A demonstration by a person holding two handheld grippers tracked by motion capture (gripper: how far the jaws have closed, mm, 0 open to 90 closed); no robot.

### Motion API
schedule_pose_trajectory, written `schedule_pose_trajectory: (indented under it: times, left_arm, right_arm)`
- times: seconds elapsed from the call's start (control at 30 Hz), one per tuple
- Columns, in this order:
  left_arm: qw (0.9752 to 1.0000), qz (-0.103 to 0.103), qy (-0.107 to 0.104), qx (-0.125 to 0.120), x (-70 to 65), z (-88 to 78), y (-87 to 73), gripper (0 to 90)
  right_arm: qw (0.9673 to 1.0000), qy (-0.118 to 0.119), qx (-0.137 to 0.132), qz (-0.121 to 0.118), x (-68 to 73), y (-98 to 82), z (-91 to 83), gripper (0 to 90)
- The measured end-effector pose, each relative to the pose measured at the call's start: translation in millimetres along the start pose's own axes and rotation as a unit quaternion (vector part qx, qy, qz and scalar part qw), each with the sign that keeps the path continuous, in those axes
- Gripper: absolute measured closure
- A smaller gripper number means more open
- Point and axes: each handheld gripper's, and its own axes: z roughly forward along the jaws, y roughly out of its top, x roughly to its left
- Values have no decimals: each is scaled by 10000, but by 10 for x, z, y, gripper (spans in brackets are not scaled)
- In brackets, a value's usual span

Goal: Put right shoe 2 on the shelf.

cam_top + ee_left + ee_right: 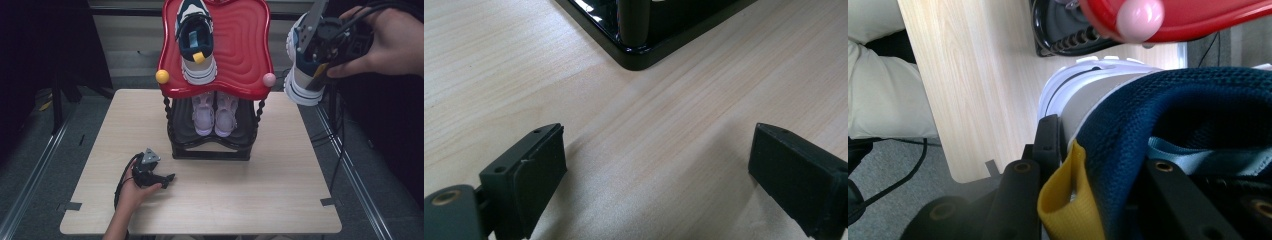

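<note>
Fingers (1048, 145) around one sneaker (305, 75)

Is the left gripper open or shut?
Open: the left gripper has its jaws wide apart over bare table, with nothing between them.

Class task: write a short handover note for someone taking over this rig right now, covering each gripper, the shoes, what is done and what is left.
Right gripper: shut on the heel of a navy and white shoe, held in the air right of the rack.
Left gripper: open, low over the table, holding nothing.
Done: the matching shoe sits on the red top shelf; a pink pair is on the lower shelf.
Left: probably set the held shoe beside its mate, then release.
</note>
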Motion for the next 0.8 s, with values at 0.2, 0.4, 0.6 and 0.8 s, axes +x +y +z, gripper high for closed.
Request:
schedule_pose_trajectory:
  times: [0.2,0.4,0.6,0.8]
  left_arm:
    - [10000,-2,5,-3,0,0,0,77]
    - [10000,-1,4,-3,0,0,0,77]
    - [10000,-1,3,-3,0,0,0,77]
    - [10000,-1,2,-3,0,1,0,76]
  right_arm:
    - [9995,-301,-36,-96,-38,160,-161,709]
    - [9978,-588,-156,-260,-70,409,-204,713]
    - [9954,-826,-197,-433,-115,688,-148,715]
    - [9935,-946,-127,-626,-167,901,13,714]
